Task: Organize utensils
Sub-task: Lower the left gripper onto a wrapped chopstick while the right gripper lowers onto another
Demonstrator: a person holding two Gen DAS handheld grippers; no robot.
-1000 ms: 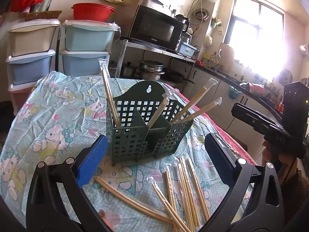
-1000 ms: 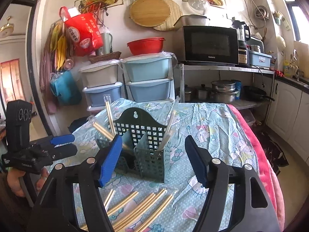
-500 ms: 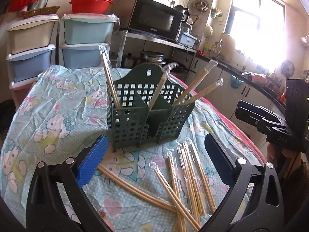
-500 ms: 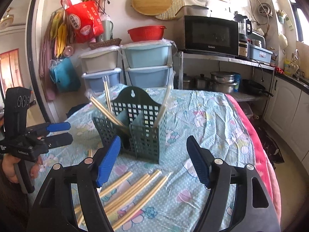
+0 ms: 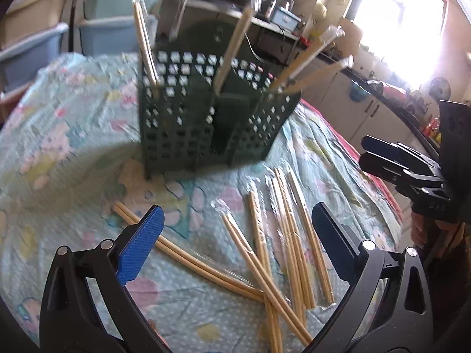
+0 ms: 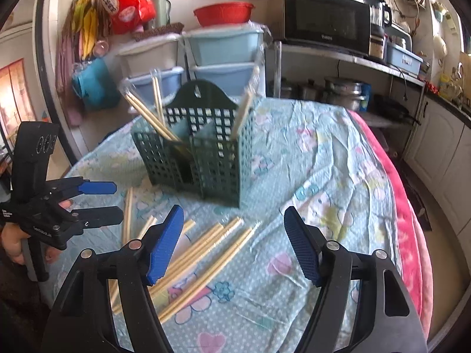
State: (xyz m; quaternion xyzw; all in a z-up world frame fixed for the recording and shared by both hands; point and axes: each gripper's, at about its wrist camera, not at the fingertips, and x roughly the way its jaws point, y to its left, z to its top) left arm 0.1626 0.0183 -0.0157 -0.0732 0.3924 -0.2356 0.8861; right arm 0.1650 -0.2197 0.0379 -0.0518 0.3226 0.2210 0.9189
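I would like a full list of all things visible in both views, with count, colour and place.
holder: one, dark green, on the table, several wrapped chopstick pairs standing in it
loose chopsticks: several wrapped pairs, pale wood, lying in front of the holder
tablecloth: one, light blue with cartoon print, over the table
bins: several, pale blue and white, stacked behind the table
bowl: one, red, on the bins
microwave: one, black, on a shelf
left gripper: black with blue pads, open, empty
right gripper: same, open, empty

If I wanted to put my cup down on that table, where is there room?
Bare cloth lies right of the green basket, up to the pink edge. In front of the basket it is crowded with loose chopsticks, under both open grippers.
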